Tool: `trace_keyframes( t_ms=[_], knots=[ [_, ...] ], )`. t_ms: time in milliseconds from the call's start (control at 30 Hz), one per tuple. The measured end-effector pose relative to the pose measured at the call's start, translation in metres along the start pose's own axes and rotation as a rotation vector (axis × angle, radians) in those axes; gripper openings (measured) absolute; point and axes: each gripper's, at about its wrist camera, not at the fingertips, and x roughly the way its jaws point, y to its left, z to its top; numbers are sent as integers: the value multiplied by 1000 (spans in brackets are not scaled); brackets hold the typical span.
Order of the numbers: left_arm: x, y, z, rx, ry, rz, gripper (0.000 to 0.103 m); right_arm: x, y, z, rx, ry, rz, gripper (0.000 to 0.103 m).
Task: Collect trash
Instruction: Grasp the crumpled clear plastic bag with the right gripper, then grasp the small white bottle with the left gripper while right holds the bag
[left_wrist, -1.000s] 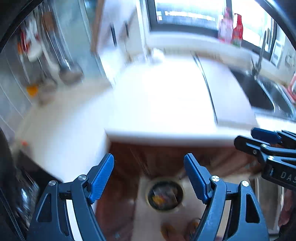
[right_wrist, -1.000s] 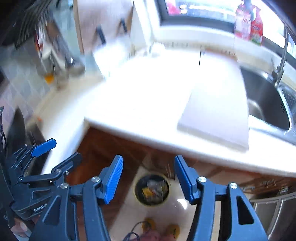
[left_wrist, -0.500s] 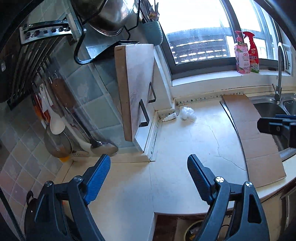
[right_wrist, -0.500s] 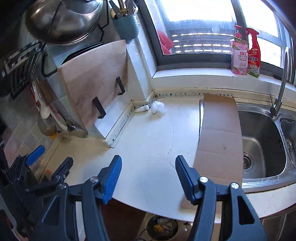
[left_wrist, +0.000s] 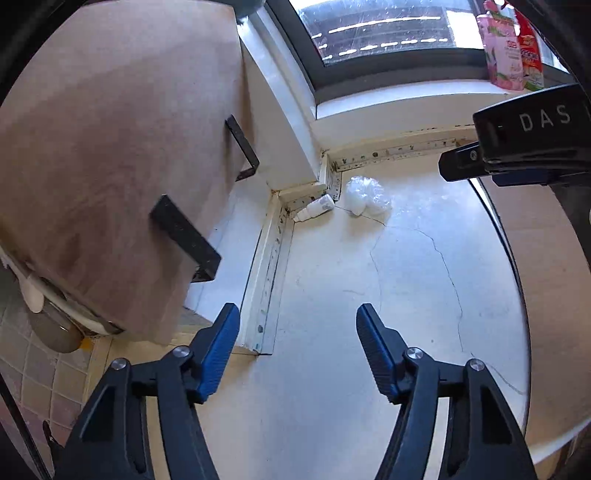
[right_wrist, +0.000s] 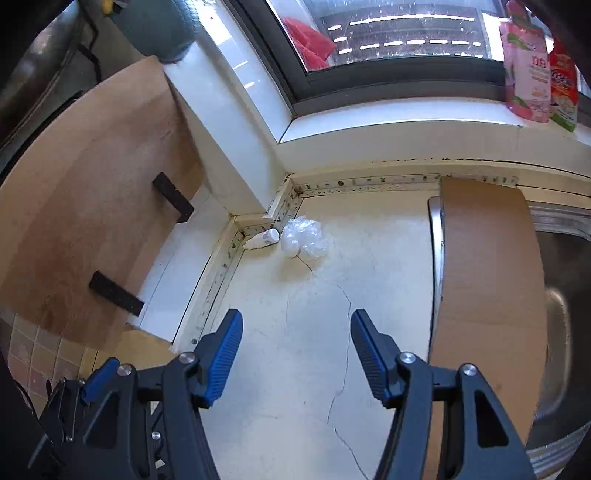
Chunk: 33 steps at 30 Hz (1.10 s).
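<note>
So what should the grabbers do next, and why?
Probably ease the right hand-held gripper forward to the crumpled plastic wrap. It lies in the countertop corner beside the small white bottle, and the open jaws hold nothing.

So the worktop (right_wrist: 295, 369) runs back to a corner where the side wall meets the window sill. Right in that back corner there's a small bottle (right_wrist: 263, 238) lying on its side against the wall trim, and a crumpled plastic wrap (right_wrist: 304, 240) sits just beside it on the right, pretty much touching. A cutting board (right_wrist: 85, 229) leans upright along the left wall, past the worktop's left edge. A cardboard sheet (right_wrist: 487, 295) lies along the right edge, over part of the sink (right_wrist: 565, 280). Two spray bottles (right_wrist: 535, 70) stand on the sill at the far right, behind the sink.
</note>
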Motion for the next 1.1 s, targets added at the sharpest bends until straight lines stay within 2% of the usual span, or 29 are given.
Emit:
trace_keyframes(
  t_ms=[67,300,500,533,633,667,700,767,900,1100],
  knots=[
    [33,-4,17,-27,44,10,55,27,-8,19,-4,21,7,61],
    [131,-3,50,-106,140,49,54,123,-24,68,-18,72,45,61],
    [175,-5,62,-129,163,45,54,188,-19,85,-35,117,48,61],
    [179,-6,64,-126,157,45,54,194,-18,85,-35,111,71,61],
    [189,-8,69,-119,148,48,54,197,-16,86,-62,69,97,59],
    [194,-9,72,-120,147,43,54,195,-15,85,-73,57,116,40],
    [198,-9,74,-123,148,40,54,193,-15,85,-85,48,124,28],
    [207,-9,80,-128,148,31,54,186,-19,85,-73,40,118,24],
    [226,-9,90,-142,158,10,54,165,-49,84,50,3,142,23],
    [261,-3,102,-245,201,-68,54,140,-87,72,147,-7,197,23]
  ],
)
